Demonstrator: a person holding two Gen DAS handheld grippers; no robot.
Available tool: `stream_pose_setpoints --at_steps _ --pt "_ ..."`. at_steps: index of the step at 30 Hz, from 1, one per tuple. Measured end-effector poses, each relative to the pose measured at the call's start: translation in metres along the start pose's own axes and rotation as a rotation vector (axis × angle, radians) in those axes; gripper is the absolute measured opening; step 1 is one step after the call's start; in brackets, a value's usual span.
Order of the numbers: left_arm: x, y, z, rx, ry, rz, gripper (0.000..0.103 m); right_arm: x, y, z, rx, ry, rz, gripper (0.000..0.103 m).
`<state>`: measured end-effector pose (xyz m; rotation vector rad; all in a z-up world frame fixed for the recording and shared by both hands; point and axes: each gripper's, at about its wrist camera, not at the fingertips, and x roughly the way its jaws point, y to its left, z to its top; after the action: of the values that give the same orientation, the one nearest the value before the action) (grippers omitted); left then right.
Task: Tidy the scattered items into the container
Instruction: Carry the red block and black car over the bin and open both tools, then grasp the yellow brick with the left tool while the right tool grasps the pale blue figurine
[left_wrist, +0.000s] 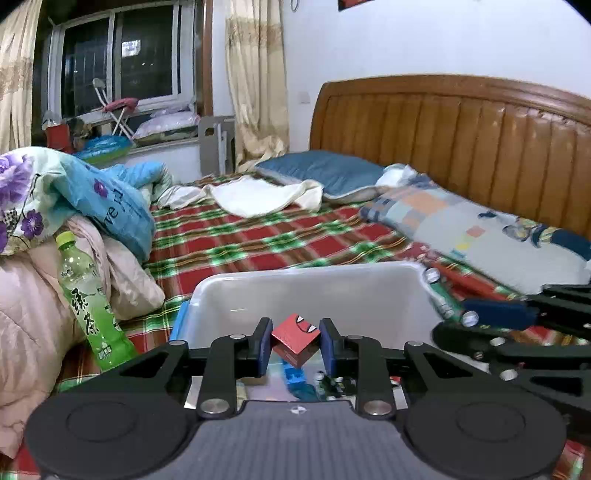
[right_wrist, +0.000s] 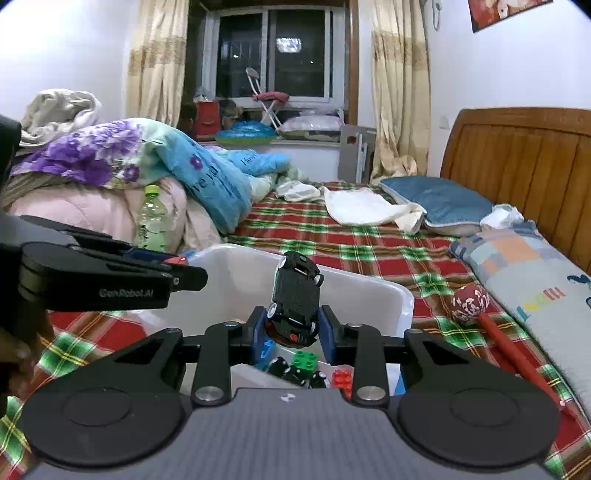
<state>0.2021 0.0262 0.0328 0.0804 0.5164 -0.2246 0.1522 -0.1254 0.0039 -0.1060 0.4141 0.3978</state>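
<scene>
Red and black fill my view: my left fingers (left_wrist: 295, 345) are clamped on a red cube (left_wrist: 295, 345) printed with a toothy face, pinched corner-up between the blue pads, and my right fingers (right_wrist: 293, 325) are clamped on a black toy car (right_wrist: 295, 299) held nose-down with its underside towards me. Both loads hang over the white plastic container (right_wrist: 369, 291) that sits on the bed's plaid blanket (left_wrist: 258, 240). Down inside it I can see a green brick (right_wrist: 304, 359), a red brick (right_wrist: 341, 377), something blue and some dark round pieces, so a good share of the tidying looks done.

I judge this as the carry-and-release step, with each hand bringing one item to the container. The next move calls for bringing both sets of fingers over the open mouth, then spreading them so the cube and the car drop onto the pile, not the rim. My two hands are close together here, so I should keep them from knocking.

Outside the container, a red mallet with a patterned ball head (right_wrist: 471, 300) lies on the blanket near the long pillow (right_wrist: 524, 266), and a green tea bottle (left_wrist: 90, 306) leans against the heaped quilts (left_wrist: 22, 314). Those look like what is left to gather.
</scene>
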Motion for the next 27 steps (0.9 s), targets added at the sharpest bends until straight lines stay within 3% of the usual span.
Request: stream_pose_setpoints --at_steps 5,8,10,17,21,27 --pt "0.021 0.001 -0.009 -0.015 0.037 -0.001 0.031 0.02 -0.011 -0.009 0.028 0.047 0.005 0.034" --pt "0.026 -0.001 -0.014 -0.006 0.047 0.001 0.043 0.026 -0.015 -0.013 0.039 0.065 -0.002 0.036" --pt "0.025 -0.002 -0.014 0.001 0.039 0.003 0.052 0.027 -0.018 -0.014 0.053 0.066 -0.011 0.053" --pt "-0.01 -0.001 -0.022 -0.011 -0.02 -0.015 0.054 0.01 -0.014 -0.015 0.044 0.042 -0.008 0.054" --pt "-0.035 -0.002 -0.048 -0.014 -0.01 -0.047 0.055 -0.009 -0.006 -0.022 0.003 0.031 -0.003 0.054" --pt "-0.044 -0.015 -0.116 0.015 0.138 -0.1 0.055 -0.022 0.003 -0.039 -0.02 0.048 -0.009 0.054"
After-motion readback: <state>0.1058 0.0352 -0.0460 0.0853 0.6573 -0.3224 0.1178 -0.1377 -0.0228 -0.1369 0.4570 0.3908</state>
